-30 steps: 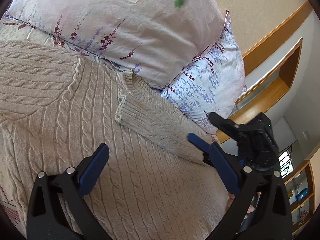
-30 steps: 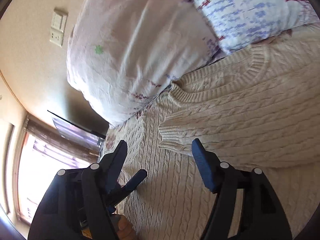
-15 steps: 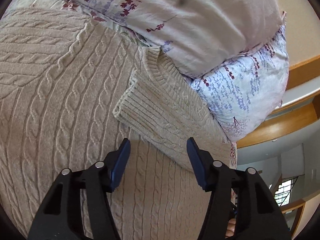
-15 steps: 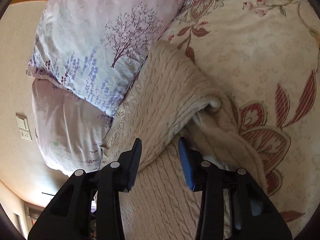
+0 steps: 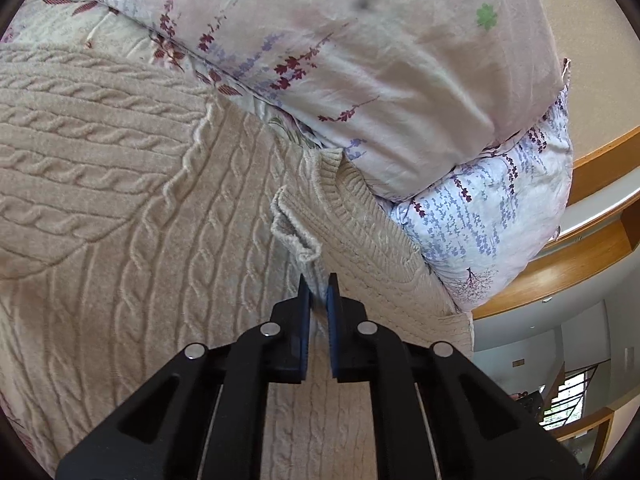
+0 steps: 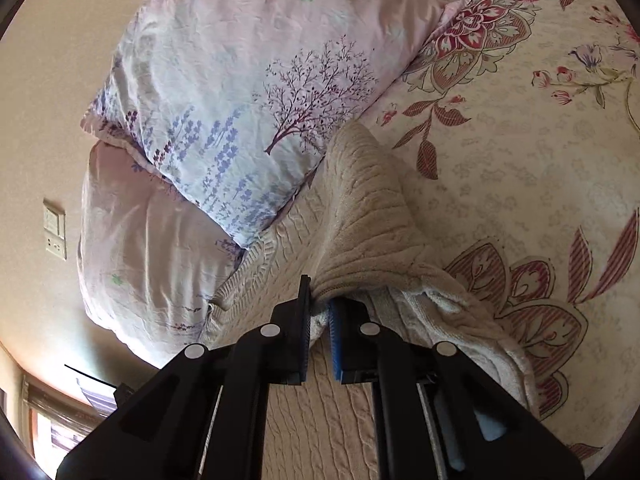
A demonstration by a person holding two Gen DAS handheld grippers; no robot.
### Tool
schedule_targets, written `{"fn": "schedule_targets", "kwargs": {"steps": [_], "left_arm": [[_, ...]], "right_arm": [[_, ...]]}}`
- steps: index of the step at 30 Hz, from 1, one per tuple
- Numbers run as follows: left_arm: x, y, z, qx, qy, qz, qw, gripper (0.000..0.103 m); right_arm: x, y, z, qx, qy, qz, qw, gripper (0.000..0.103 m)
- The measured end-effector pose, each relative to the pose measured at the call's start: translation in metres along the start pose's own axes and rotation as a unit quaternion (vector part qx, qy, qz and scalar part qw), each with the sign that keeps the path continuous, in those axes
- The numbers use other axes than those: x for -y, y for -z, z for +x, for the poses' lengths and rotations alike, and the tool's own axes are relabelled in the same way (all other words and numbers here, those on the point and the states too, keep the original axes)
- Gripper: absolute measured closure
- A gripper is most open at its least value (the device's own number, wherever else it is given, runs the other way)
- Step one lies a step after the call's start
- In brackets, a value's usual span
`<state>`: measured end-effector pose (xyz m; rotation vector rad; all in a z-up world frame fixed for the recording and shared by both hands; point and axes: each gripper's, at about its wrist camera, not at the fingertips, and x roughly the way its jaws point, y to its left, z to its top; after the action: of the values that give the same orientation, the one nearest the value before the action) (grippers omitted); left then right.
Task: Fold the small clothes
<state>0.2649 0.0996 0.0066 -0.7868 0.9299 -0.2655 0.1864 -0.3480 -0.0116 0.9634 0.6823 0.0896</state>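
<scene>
On the bed, a cream knitted sweater (image 5: 132, 208) lay spread over the flowery bedspread (image 6: 520, 128), with its top end pushed up against two pillows (image 5: 380, 72). One sleeve (image 5: 360, 240) was folded across the body, and its ribbed cuff (image 5: 298, 236) curled up a little.

The left gripper (image 5: 318, 292) had its blue fingers (image 5: 305, 300) almost pressed together, pinching a thin bit of the sleeve just below the cuff. The right gripper (image 6: 318, 304) was nearly closed too, pinching a thick bunched fold of the sweater (image 6: 360, 248) at its side edge, so the knit rose up like a small tent.

The job looked like it was only partly done, because the body was not folded yet. To do this step well, both grippers should lift together and at the same height, so the sweater does not twist. They should move slowly, since thick knit is heavy and stretchy and could slip out. The pillows were very close, so the fold should go away from them.
</scene>
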Motion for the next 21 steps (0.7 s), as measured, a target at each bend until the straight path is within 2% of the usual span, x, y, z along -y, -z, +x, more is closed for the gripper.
{"fn": "schedule_targets", "kwargs": {"steps": [5,7,10,12,13,14,17,21], "left_arm": [[-0.020,0.002,0.006,-0.017,-0.019,-0.014,0.9996,0.095],[-0.020,0.002,0.006,-0.016,-0.021,-0.006,0.9996,0.094],[-0.019,0.002,0.007,-0.017,-0.024,-0.002,0.9996,0.092],[-0.020,0.002,0.007,-0.016,-0.021,-0.005,0.9996,0.092],[-0.019,0.002,0.007,-0.015,-0.020,-0.006,0.9997,0.092],[-0.019,0.002,0.007,-0.014,-0.019,-0.007,0.9997,0.092],[-0.020,0.003,0.006,-0.012,-0.016,-0.012,0.9997,0.092],[-0.025,0.003,0.003,-0.019,0.002,-0.022,0.9996,0.091]], "right_arm": [[0.012,0.012,0.012,-0.027,0.043,0.001,0.999,0.094],[0.011,0.015,0.008,-0.033,0.041,-0.006,0.999,0.092],[0.006,0.017,-0.014,-0.021,0.001,-0.021,1.000,0.065],[-0.005,0.014,-0.032,0.020,-0.001,-0.052,0.998,0.059],[-0.013,0.011,-0.037,0.039,0.003,-0.072,0.997,0.051],[-0.018,0.007,-0.037,0.047,0.009,-0.087,0.995,0.047],[-0.021,-0.005,-0.019,0.027,0.026,-0.089,0.995,0.045],[-0.003,-0.005,0.017,-0.014,0.086,-0.074,0.993,0.042]]}}
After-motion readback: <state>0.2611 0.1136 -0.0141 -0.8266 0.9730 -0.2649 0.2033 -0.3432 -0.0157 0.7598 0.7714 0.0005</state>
